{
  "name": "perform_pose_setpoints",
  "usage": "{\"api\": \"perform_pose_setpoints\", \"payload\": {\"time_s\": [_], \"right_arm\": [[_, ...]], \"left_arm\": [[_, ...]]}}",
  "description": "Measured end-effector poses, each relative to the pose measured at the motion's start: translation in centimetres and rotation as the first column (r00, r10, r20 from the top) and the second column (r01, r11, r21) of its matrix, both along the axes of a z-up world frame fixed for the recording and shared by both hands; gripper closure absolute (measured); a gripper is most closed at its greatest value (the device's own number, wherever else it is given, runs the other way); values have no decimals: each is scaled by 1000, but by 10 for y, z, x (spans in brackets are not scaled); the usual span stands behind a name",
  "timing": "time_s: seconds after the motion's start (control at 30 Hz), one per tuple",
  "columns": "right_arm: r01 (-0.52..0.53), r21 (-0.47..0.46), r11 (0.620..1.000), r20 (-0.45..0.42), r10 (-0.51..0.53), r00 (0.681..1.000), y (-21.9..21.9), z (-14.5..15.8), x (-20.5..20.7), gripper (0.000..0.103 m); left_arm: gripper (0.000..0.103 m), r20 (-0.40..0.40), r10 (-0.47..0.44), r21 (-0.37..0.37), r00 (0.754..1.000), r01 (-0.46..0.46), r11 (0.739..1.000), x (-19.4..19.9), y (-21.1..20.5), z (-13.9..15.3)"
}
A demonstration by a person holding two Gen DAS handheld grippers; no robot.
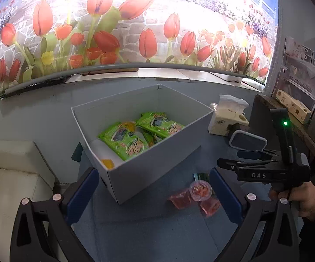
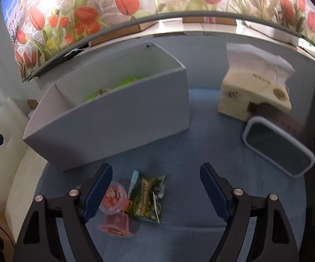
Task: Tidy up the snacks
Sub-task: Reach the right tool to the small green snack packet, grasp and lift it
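A white open box [image 1: 148, 170] stands on the blue table and holds several green snack packs [image 1: 124, 139]; it also shows in the right wrist view [image 2: 122, 118]. Red jelly cups [image 1: 200, 190] and red packets [image 1: 181, 199] lie on the table right of the box. In the right wrist view the jelly cup [image 2: 113, 196], a red packet [image 2: 116, 223] and a green-brown snack bag [image 2: 146, 196] lie between the fingers. My left gripper [image 1: 154, 194] is open and empty, in front of the box. My right gripper [image 2: 156, 190] is open above the loose snacks; it shows from the side in the left wrist view [image 1: 229, 163].
A tissue pack [image 2: 253, 93] and a grey-rimmed lidded container [image 2: 279, 146] sit at the right of the table. A white couch [image 1: 6, 174] is at the left. A tulip mural [image 1: 135, 21] covers the wall behind. Shelving with boxes [image 1: 297, 100] stands at the far right.
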State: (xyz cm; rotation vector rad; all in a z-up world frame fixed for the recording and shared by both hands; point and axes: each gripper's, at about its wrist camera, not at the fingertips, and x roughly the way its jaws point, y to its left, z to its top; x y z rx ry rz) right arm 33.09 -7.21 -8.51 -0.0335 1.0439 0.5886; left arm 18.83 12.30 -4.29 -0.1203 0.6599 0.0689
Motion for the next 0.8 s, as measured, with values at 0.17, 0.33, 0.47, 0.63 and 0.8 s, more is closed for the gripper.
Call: {"api": "perform_pose_setpoints", "payload": {"time_s": [0.17, 0.33, 0.47, 0.63, 0.8], "right_arm": [[27, -32, 999, -50, -29, 998, -13, -33, -8, 27], [7, -17, 1000, -58, -8, 998, -8, -46, -14, 27], [-12, -56, 998, -42, 10, 999, 8, -55, -16, 27], [-18, -101, 995, 0, 18, 1000, 29, -61, -14, 27], [-62, -150, 987, 37, 68, 997, 48, -60, -22, 53]], "left_arm": [[0, -19, -25, -1, 999, 25, 1000, -42, -24, -17], [0, -30, -20, -61, 999, 18, 998, -83, -33, -28], [0, -18, -9, -97, 1000, 7, 995, -108, -34, -26], [0, -11, -1, -123, 1000, 0, 992, -125, -34, -26], [0, -28, 8, -111, 1000, -11, 994, -128, -35, -32]]}}
